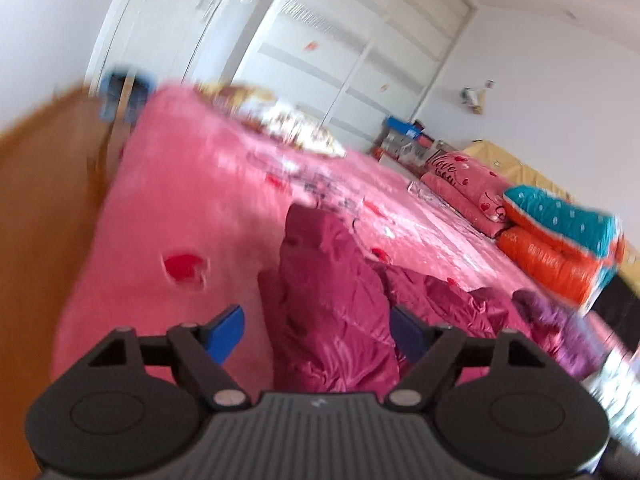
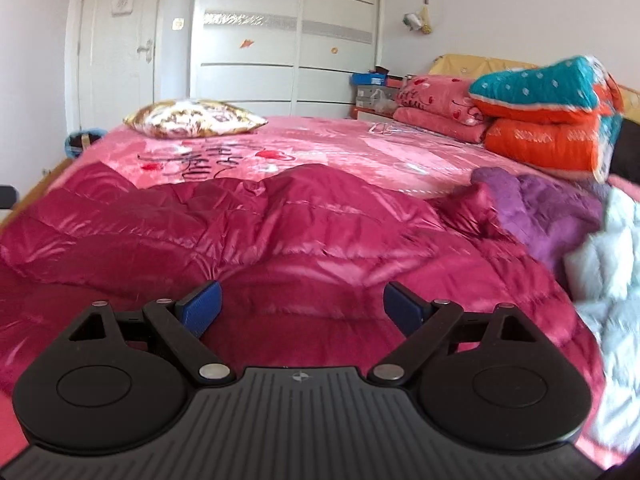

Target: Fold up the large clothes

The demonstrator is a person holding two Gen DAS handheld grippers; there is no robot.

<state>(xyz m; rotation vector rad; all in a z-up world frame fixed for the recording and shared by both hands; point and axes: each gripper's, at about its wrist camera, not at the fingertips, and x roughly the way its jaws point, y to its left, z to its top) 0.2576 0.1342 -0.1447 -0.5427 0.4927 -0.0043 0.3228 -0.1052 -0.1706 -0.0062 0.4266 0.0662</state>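
Note:
A large dark red quilted jacket (image 2: 280,232) lies spread and wrinkled across the near side of the pink bed (image 2: 320,144). In the left wrist view a bunched part of the jacket (image 1: 332,300) rises from the bedspread. My left gripper (image 1: 318,330) is open with its jaws wide; the fabric sits in the gap, and the left blue pad (image 1: 228,328) is clear of it. My right gripper (image 2: 303,312) hovers open just over the jacket, with nothing pinched between its blue pads (image 2: 202,312).
A purple garment (image 2: 552,216) and a pale quilted one (image 2: 612,264) lie right of the jacket. Folded blankets (image 2: 548,120) are stacked at the far right and a patterned pillow (image 2: 196,118) at the far left. The bed's wooden edge (image 1: 48,200) runs along the left; a wardrobe (image 2: 288,40) stands behind.

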